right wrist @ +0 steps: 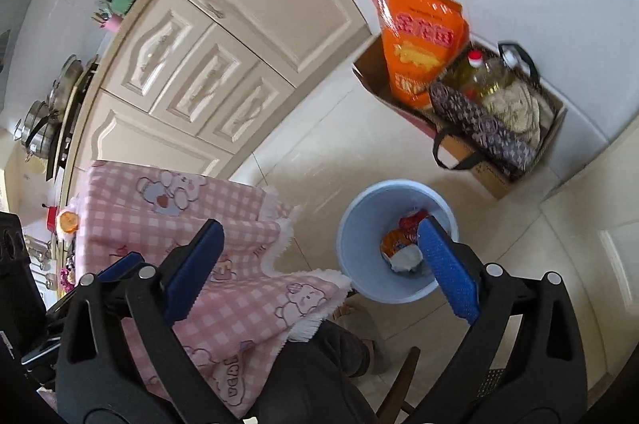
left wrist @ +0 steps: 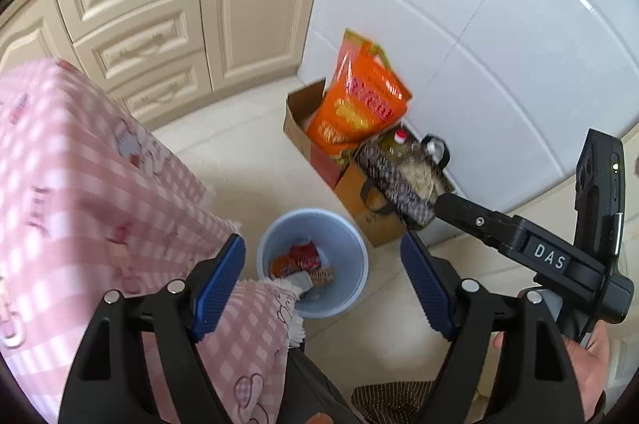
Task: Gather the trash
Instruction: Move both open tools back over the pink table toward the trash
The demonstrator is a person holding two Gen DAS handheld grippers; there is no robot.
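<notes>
A light blue trash bin [left wrist: 351, 256] stands on the floor by the table corner and holds several wrappers [left wrist: 299, 264], red, orange and white. It also shows in the right wrist view [right wrist: 355, 224] with the wrappers [right wrist: 399, 240] inside. My left gripper [left wrist: 323, 288] is open and empty, held above the bin. My right gripper [right wrist: 319, 264] is open and empty, also above the bin; its body shows in the left wrist view [left wrist: 519, 236].
A table with a pink checked cloth [left wrist: 80, 184] [right wrist: 191, 208] is at the left. Cardboard boxes [left wrist: 303, 128] with an orange bag [left wrist: 359, 104], an oil bottle [right wrist: 487, 76] and a dark bag stand by the white wall. Cream cabinets [left wrist: 159, 16] are behind.
</notes>
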